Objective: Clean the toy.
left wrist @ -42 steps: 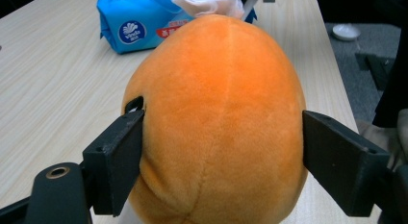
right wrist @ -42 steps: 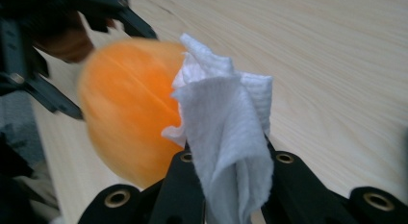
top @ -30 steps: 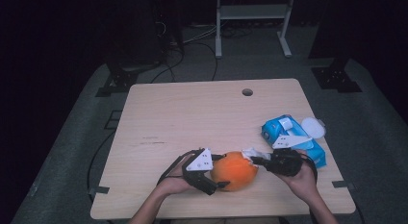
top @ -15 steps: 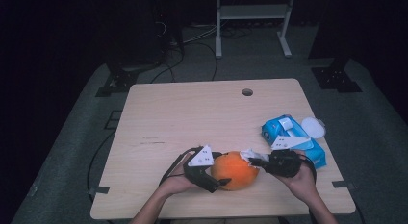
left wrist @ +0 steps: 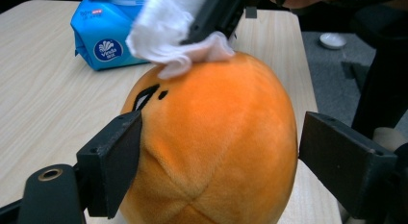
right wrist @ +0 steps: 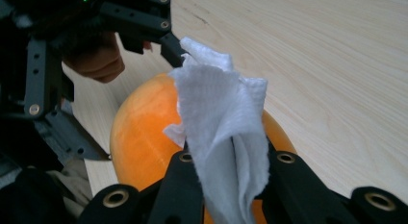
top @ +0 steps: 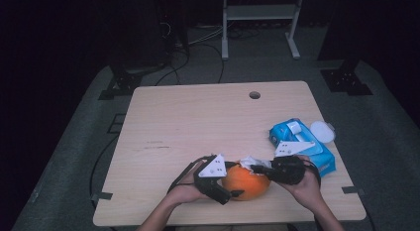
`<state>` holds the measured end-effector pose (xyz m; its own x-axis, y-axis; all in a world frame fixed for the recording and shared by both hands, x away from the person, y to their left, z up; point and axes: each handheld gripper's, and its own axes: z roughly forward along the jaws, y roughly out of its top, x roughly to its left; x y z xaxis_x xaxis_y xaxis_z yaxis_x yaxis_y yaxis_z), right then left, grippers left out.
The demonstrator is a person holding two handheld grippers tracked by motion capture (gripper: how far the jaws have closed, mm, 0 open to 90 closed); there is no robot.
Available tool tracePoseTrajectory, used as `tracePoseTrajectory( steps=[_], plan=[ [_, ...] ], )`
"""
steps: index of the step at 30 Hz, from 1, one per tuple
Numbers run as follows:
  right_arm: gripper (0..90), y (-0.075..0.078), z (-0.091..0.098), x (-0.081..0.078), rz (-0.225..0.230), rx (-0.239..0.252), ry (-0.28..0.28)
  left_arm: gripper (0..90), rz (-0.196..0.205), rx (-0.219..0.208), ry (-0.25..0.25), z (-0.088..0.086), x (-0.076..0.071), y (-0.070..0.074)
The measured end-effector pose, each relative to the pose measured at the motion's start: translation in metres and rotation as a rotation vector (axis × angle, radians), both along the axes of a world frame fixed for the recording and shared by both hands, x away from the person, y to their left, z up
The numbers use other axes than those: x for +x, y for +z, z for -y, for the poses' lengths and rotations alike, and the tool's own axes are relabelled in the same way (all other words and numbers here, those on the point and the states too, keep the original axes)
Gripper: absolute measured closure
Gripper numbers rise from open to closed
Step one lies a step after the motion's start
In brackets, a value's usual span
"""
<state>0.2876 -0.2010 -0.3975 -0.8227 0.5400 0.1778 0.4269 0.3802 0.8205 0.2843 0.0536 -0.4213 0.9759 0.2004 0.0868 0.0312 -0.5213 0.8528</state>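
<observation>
An orange round plush toy with a small black face mark sits near the table's front edge. My left gripper straddles the toy. Its jaws have just been closing on it, and the pads press its sides. From the right, my right gripper is shut on a crumpled white wipe. It holds the wipe against the top of the toy.
A blue pack of wet wipes lies at the table's right edge, just behind my right hand, with its round white lid open beside it. The wooden table has a cable hole near the far edge.
</observation>
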Motion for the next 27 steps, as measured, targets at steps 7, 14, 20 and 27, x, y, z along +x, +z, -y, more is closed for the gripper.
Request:
tracePoseTrajectory(
  steps=[7, 14, 20, 27],
  plan=[
    [81.4, 0.003, -0.004, -0.003, 0.002, 0.007, 0.036, 22.8, -0.039, 0.005, 0.035, -0.005, 0.006, -0.002],
    [81.3, -0.011, 0.029, 0.007, -0.075, 0.013, -0.034, 23.2, -0.081, -0.013, 0.06, -0.012, 0.012, -0.005],
    [81.3, -0.001, 0.02, -0.002, -0.039, 0.006, -0.003, 23.0, -0.092, -0.022, 0.081, -0.013, 0.015, -0.006],
    [81.4, -0.009, 0.03, 0.004, -0.042, -0.046, -0.05, 23.1, -0.12, -0.047, 0.098, -0.018, 0.02, -0.008]
  ],
)
